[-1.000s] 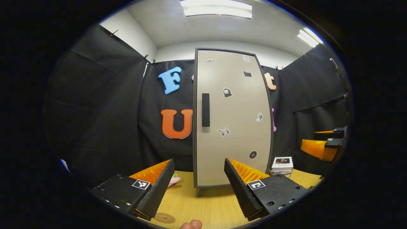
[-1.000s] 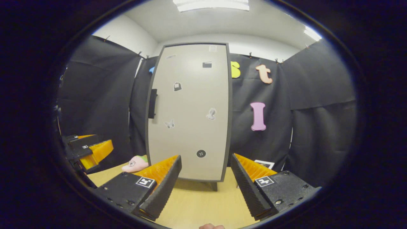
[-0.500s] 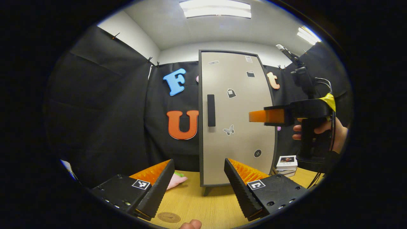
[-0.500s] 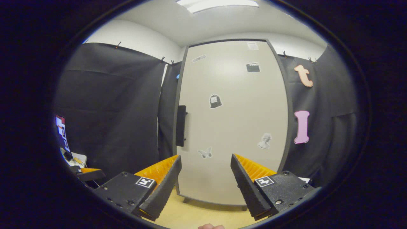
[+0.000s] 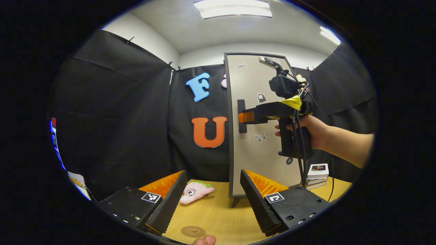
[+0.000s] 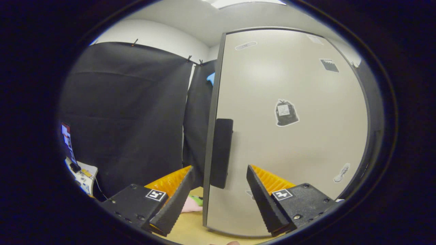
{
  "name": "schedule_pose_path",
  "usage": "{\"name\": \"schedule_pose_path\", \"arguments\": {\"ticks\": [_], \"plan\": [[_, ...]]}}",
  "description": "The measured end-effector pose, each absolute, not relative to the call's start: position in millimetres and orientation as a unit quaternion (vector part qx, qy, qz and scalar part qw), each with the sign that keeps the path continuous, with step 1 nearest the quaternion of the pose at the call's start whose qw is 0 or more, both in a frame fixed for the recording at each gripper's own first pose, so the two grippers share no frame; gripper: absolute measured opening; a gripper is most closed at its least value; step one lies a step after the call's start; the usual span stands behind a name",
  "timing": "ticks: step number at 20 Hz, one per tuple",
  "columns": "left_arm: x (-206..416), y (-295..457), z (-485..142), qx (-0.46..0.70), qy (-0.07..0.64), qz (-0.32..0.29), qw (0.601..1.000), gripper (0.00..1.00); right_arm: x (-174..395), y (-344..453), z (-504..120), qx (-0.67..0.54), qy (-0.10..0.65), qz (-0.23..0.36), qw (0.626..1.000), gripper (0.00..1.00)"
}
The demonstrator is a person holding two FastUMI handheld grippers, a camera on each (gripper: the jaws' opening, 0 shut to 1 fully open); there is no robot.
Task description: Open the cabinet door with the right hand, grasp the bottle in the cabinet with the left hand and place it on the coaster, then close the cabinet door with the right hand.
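The tall cabinet's beige door (image 5: pixel 262 153) is closed, so the bottle inside is hidden. Its black vertical handle (image 5: pixel 241 116) sits near the door's left edge. A hand holds my right gripper (image 5: pixel 242 117) level with that handle, fingertips right at it. In the right gripper view the handle (image 6: pixel 221 153) stands just ahead, in line with the gap of my open right gripper (image 6: pixel 219 192), and the fingers are not pressing on it. My left gripper (image 5: pixel 211 195) is open and holds nothing, low over the wooden table. The round brown coaster (image 5: pixel 193 231) lies on the table between its fingers.
A pink plush toy (image 5: pixel 195 191) lies on the table (image 5: pixel 218 214) left of the cabinet's foot. A small stack of boxes (image 5: pixel 316 175) sits to the cabinet's right. Black cloth walls close in on the left, back and right.
My right gripper has risen from the table's right side and moved in to the door handle. The door stays closed. The left gripper's view has turned a little to the left.
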State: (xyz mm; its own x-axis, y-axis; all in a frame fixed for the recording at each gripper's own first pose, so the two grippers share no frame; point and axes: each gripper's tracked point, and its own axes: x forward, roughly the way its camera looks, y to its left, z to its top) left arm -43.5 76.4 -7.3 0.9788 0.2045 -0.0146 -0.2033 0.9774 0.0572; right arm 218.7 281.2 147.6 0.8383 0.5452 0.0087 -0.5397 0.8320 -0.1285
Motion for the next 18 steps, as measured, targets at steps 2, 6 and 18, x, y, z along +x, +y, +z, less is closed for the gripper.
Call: {"name": "schedule_pose_path", "arguments": {"ticks": [2,6,18], "plan": [[-43,83,-8,0.027,0.012,0.109,0.994,0.95,233,290,151,-0.063,-0.017,0.278,0.958,0.98],[-42,88,-10,0.025,0.013,0.116,0.993,0.95,246,303,149,-0.044,0.002,0.273,0.961,0.89],[-52,119,-16,0.022,0.027,0.139,0.99,0.95,261,303,149,-0.019,-0.003,0.227,0.974,0.21]]}}
